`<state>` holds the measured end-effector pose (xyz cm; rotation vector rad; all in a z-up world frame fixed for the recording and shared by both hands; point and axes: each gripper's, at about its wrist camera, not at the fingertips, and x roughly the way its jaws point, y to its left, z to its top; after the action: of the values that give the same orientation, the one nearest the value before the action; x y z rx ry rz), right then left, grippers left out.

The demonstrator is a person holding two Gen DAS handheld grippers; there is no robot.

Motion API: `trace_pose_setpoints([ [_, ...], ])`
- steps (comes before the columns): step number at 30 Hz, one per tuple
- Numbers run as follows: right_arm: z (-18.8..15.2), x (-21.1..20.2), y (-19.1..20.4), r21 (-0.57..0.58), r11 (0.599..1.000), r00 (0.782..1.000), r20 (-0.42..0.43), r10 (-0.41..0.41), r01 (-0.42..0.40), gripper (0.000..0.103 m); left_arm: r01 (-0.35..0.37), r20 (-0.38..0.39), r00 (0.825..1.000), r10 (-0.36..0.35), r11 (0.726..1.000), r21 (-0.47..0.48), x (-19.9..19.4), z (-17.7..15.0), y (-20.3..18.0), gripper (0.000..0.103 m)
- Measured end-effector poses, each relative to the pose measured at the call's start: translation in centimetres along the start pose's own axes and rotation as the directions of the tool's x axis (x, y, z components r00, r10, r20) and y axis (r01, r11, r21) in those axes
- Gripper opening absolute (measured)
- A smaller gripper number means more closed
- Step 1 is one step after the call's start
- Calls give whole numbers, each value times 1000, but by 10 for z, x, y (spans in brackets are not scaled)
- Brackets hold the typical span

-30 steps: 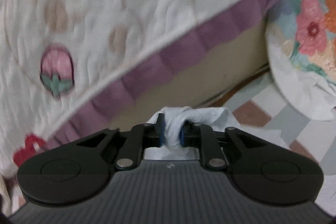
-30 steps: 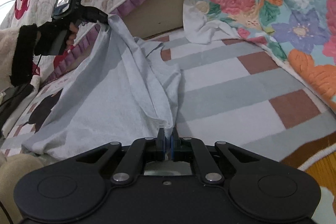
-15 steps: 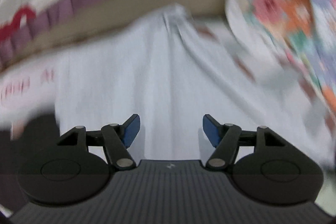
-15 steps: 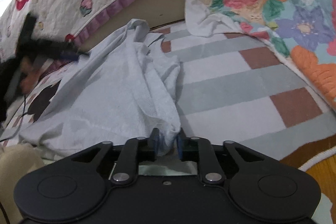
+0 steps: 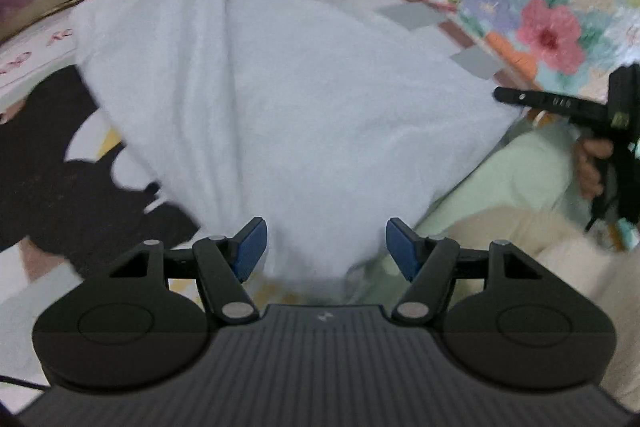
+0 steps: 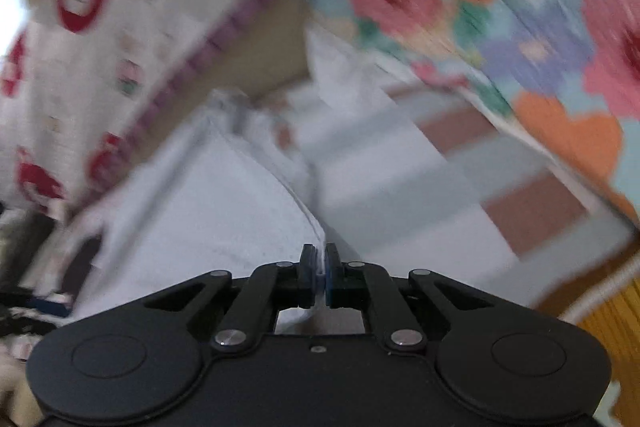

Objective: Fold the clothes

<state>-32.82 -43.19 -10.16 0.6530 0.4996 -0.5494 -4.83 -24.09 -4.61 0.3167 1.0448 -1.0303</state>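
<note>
Left wrist view: left tongs [image 5: 324, 247] now gape empty; earlier they pinched the pale garment [image 5: 288, 99], which lies spread ahead.
Right tongs [image 6: 319, 269]: still clamped on garment's edge.

- Soft, even indoor light; no glare, only faint shadows.
- Right wrist view heavily motion-blurred, especially the floral quilt [image 6: 520, 27].
- Left wrist view is sharper, mildly smeared at left.
- Fisheye bending at edges.

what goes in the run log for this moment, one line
left gripper: open, over cloth | right gripper: shut on cloth edge | cloth: spread on rug
</note>
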Motion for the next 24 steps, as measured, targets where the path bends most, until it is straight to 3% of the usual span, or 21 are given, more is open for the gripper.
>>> trace_pose_setpoints([
  [7, 5, 7, 9, -37, 999, 1000, -8, -4, 4, 7, -58, -17, 998, 59, 997, 60, 0, -7, -18, 68],
  [11, 13, 7, 6, 2, 1000, 1000, 10, 24, -24, 7, -106, -74, 991, 108, 994, 33, 15, -4, -14, 74],
  [14, 21, 8, 7, -11, 999, 999, 16, 42, -42, 7, -108, -86, 991, 107, 994, -6, 19, -3, -9, 75],
  [16, 29, 8, 10, -20, 998, 997, 25, 68, -68, 7, -129, -92, 988, 127, 991, -19, 17, -3, -6, 43],
  [17, 34, 8, 11, -22, 996, 996, 32, 86, -85, 6, -133, -98, 987, 130, 991, -23, 17, -3, -5, 4],
  [22, 60, -11, 8, 77, 969, 971, 62, 229, -233, 6, -155, -52, 986, 156, 988, 29, -22, -3, -21, 4],
  [24, 56, -26, 5, 104, 952, 956, 87, 279, -287, 6, -160, -42, 986, 162, 985, 61, -36, -6, -33, 4],
])
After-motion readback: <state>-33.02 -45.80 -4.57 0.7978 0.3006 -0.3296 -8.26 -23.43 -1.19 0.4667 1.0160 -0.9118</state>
